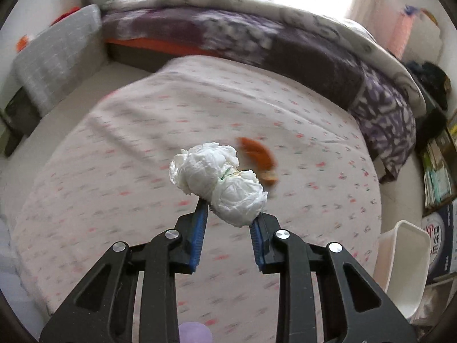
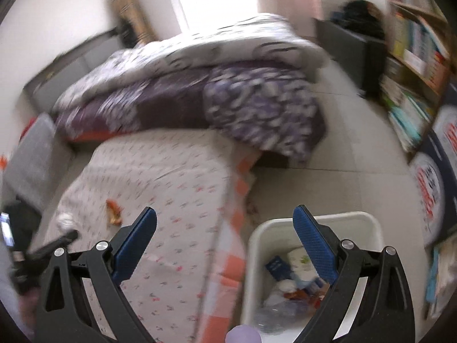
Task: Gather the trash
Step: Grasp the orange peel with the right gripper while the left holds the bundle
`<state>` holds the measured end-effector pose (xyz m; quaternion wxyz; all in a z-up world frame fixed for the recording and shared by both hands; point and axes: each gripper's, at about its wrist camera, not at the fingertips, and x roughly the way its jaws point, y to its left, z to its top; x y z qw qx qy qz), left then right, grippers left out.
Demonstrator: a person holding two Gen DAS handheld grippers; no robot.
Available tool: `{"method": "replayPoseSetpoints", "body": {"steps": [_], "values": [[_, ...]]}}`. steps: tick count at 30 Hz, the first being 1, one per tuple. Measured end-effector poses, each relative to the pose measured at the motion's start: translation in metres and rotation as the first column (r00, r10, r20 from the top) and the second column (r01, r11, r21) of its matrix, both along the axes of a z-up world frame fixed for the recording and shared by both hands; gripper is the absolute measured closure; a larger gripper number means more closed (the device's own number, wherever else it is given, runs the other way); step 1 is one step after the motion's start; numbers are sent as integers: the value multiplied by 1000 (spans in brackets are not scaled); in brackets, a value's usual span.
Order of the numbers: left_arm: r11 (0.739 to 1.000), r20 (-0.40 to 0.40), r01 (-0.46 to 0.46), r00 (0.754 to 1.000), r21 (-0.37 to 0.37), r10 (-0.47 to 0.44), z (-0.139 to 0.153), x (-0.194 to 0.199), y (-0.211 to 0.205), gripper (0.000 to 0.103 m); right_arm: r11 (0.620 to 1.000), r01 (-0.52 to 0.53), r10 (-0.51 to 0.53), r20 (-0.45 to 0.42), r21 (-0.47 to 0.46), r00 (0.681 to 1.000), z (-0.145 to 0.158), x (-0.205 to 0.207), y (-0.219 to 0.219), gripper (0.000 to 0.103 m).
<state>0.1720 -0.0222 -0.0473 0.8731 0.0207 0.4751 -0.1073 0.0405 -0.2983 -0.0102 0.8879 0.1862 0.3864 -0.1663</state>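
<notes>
Two grippers: both in view, one loaded, one free.
L gripper: clamped on tissue wad, which bulges past both blue pads; held above bed, not touching sheet.
R gripper: jaws spread wide, nothing between them; hangs over bed edge w/ its right finger over the bin.
Landmark: white bin on floor, just beside bed's foot-side edge; already holds mixed scraps & packaging.
Tissue vs bin: still off to bed side of bin; in L wrist view the bin shows low-right of the wad, near but not under it.
Orange wrapper: lies on pink sheet, farther from bin than the wad; in R wrist view it sits well apart from bin, across the bed.
Step (my read): carry wad to bin & drop.
How to do well: keep squeeze steady, soft paper may slip if eased early; swing toward bin w/o dragging on sheet; get wad fully inside rim line before letting go, low enough that it doesn't bounce out.
Risk: frames are motion-blurred, so exact gap to rim hard to judge; R gripper near bin mouth, keep arms from clashing.
Left after: wrapper at least, prob. for R gripper.
</notes>
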Motion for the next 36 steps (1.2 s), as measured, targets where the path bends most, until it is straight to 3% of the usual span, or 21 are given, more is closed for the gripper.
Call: {"method": "replayPoseSetpoints", "body": {"steps": [5, 11, 16, 21, 25, 27, 29, 31, 36], "values": [[995, 77, -101, 992, -14, 101, 23, -9, 64, 76, 977, -214, 213, -56, -8, 975, -22, 66, 74, 10], [992, 172, -128, 977, -11, 128, 50, -21, 111, 76, 925, -379, 376, -86, -20, 923, -56, 134, 148, 10], [985, 187, -157, 968, -70, 168, 65, -22, 141, 76, 889, -446, 432, -134, -106, 892, -87, 173, 184, 10], [978, 172, -180, 965, -105, 196, 70, -21, 162, 76, 882, -461, 440, -174, -99, 881, -110, 197, 187, 20], [975, 165, -199, 963, -99, 213, 69, -21, 172, 76, 889, -454, 432, -225, -58, 874, -133, 212, 182, 52], [973, 159, -209, 962, -101, 223, 67, -19, 177, 76, 897, -436, 415, -205, -73, 886, -133, 213, 180, 59], [970, 155, -219, 960, -103, 234, 66, -18, 182, 76, 908, -413, 394, -198, -65, 897, -133, 215, 177, 80], [969, 155, -225, 959, -103, 239, 66, -17, 186, 76, 911, -408, 392, -189, -58, 900, -129, 216, 178, 85], [968, 168, -229, 955, -101, 243, 69, -19, 189, 76, 897, -430, 414, -146, -98, 898, -109, 213, 199, 86]]}}
